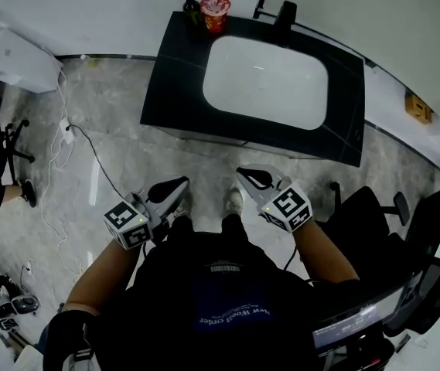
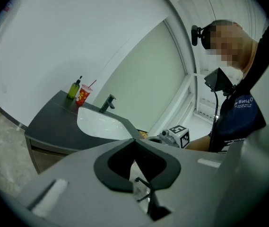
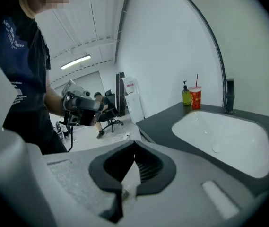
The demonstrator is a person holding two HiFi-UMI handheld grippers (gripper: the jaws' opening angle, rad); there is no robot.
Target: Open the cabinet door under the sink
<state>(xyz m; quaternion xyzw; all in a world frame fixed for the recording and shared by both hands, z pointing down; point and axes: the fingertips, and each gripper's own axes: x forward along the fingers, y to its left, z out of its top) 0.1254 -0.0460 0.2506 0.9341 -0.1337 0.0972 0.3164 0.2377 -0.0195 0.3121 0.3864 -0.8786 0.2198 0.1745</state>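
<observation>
A black counter (image 1: 173, 76) with a white sink basin (image 1: 266, 82) stands ahead of me against the wall. Only a thin strip of the cabinet front (image 1: 204, 135) under it shows from above; its brown front (image 2: 39, 157) appears in the left gripper view. My left gripper (image 1: 175, 189) and right gripper (image 1: 249, 178) hang side by side above the floor, short of the cabinet, touching nothing. Both are shut and hold nothing, their tips (image 2: 135, 140) (image 3: 134, 143) meeting. The door handle is hidden.
A green bottle (image 1: 192, 8), a red cup (image 1: 215, 12) and a black faucet (image 1: 284, 14) stand at the counter's back edge. Cables (image 1: 61, 149) trail over the floor at left. Office chairs stand at right (image 1: 363, 207) and left (image 1: 7, 145).
</observation>
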